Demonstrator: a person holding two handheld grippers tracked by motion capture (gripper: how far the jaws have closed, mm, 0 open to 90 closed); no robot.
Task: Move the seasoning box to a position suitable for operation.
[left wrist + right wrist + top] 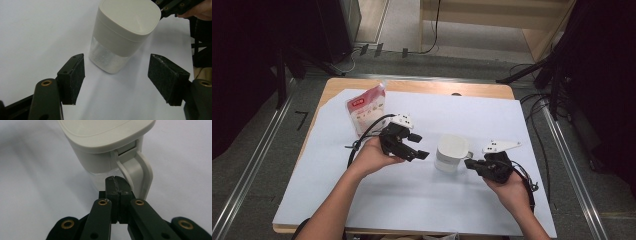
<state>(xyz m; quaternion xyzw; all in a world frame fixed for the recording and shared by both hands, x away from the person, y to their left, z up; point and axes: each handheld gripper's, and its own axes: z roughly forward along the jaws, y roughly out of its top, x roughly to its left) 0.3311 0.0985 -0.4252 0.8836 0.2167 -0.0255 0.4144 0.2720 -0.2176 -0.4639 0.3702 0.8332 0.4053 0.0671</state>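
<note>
Right gripper view: the pressed-together right gripper (pixel 117 180) sits just beside the handle of the upright white lidded plastic jug (pixel 105 147); the spread left gripper (pixel 116 80) faces its opposite side, jaws empty.

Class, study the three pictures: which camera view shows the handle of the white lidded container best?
The right gripper view: the handle curves down from the lid's hinge, close up, just behind the shut right gripper. The high view shows it as a small nub on the container. In the left gripper view it faces away, hidden.
</note>
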